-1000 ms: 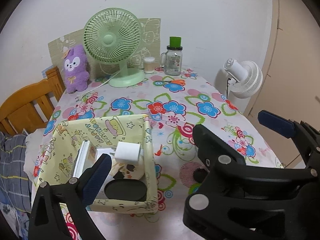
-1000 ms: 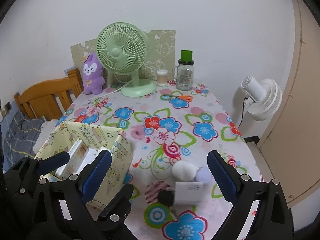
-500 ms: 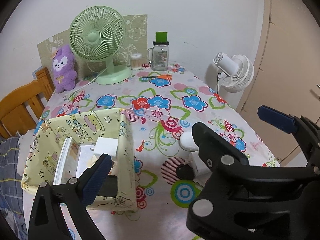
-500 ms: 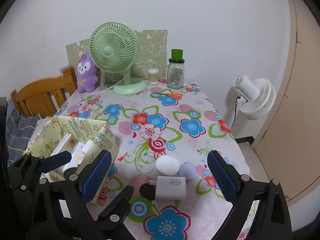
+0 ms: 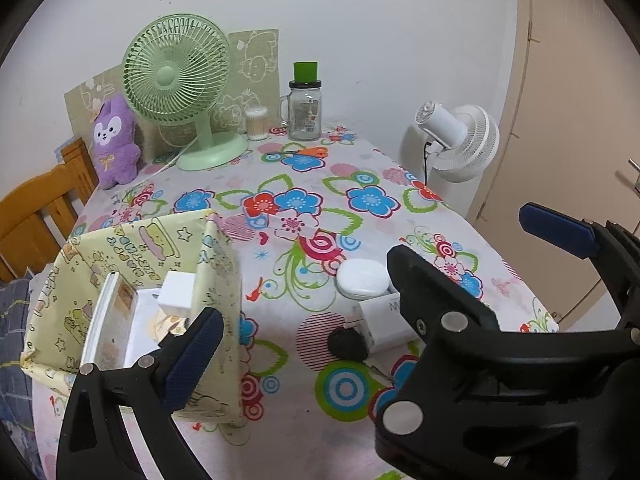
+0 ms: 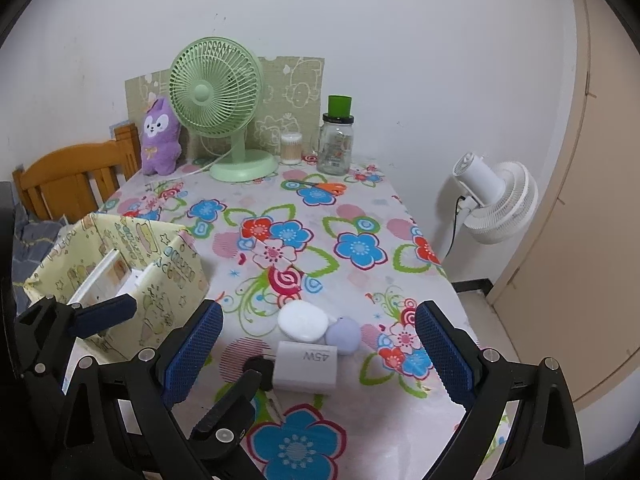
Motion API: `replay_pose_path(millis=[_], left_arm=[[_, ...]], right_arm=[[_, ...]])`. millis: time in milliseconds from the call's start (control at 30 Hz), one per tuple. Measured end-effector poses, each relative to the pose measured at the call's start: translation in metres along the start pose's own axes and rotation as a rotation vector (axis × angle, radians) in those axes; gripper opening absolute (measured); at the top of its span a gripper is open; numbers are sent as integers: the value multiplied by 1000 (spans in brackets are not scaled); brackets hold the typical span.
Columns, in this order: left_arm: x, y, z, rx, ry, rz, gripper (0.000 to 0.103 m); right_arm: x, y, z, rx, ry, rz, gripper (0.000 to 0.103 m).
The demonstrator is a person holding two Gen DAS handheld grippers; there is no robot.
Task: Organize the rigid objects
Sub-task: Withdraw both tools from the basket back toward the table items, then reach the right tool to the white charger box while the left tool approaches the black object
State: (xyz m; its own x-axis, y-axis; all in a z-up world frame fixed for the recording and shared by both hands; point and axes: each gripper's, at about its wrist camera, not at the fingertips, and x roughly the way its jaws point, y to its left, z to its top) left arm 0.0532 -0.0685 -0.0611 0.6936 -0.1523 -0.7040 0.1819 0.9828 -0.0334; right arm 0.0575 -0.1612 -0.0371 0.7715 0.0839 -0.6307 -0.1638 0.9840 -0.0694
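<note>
Charger point(image 6: 307, 366), white and boxy, lies just in front of your right gripper point(image 6: 318, 344), whose tongs stand apart and empty; take its flat, likely slippery sides. Left gripper point(image 5: 360, 292) also gapes, beside the yellow box point(image 5: 218, 280).

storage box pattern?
Pale yellow storage box with cartoon characters and stars; left wrist view shows it best.

A home bedroom corner: floral-clothed table point(image 6: 360, 208), plush toy point(image 6: 160, 140), wooden bed frame point(image 6: 68, 180), desk fan point(image 6: 216, 88).
</note>
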Motion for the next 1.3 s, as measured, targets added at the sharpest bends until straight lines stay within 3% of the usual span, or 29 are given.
replay_pose_path(millis=[467, 767, 900, 1300], left_arm=[[14, -13, -12, -8, -22, -19, 102], [30, -23, -26, 1, -24, 12, 101], [35, -26, -30, -7, -2, -29, 101], [55, -23, -46, -61, 25, -2, 93]], right_arm=[[10, -13, -15, -5, -1, 24, 98], [26, -22, -34, -8, 24, 27, 98], [29, -26, -40, -6, 24, 36, 98], [45, -33, -58, -3, 19, 54, 98]])
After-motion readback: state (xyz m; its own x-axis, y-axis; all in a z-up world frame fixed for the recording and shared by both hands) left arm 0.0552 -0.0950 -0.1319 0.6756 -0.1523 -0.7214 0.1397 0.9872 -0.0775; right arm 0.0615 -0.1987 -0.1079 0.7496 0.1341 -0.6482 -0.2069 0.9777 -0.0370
